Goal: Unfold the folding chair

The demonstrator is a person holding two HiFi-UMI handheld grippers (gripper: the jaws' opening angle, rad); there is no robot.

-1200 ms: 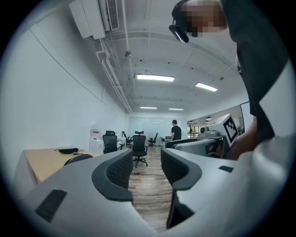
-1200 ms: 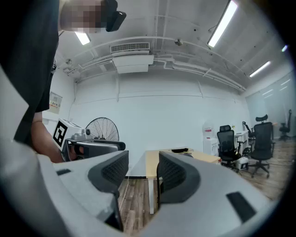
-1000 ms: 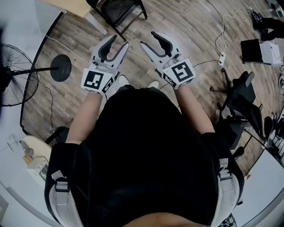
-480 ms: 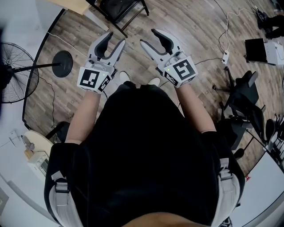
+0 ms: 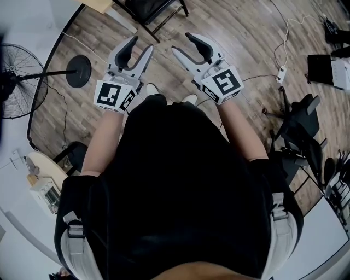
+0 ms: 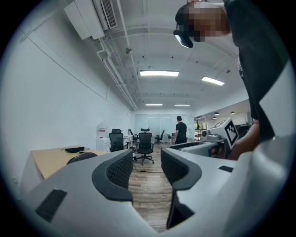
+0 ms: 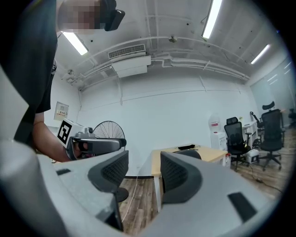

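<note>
The black folding chair [image 5: 146,11] stands at the top edge of the head view beside a wooden desk, partly cut off by the frame. Its dark rounded top shows behind the jaws in the left gripper view [image 6: 81,157] and the right gripper view [image 7: 190,154]. My left gripper [image 5: 139,48] is held out level in front of the person, a short way before the chair, open with nothing between its fingers. My right gripper [image 5: 184,45] is beside it, also open and empty. Neither touches the chair.
A standing fan [image 5: 21,82] with a round base [image 5: 80,71] is at the left. The wooden desk [image 5: 99,5] is by the chair. Black office chairs [image 5: 301,117] and a power strip with cable [image 5: 281,74] lie to the right. A person [image 6: 180,129] stands far off.
Both grippers have drifted slightly up in the head view, jaws unchanged. The floor scene has shifted as the person moves; less of the chair shows at the top edge.
</note>
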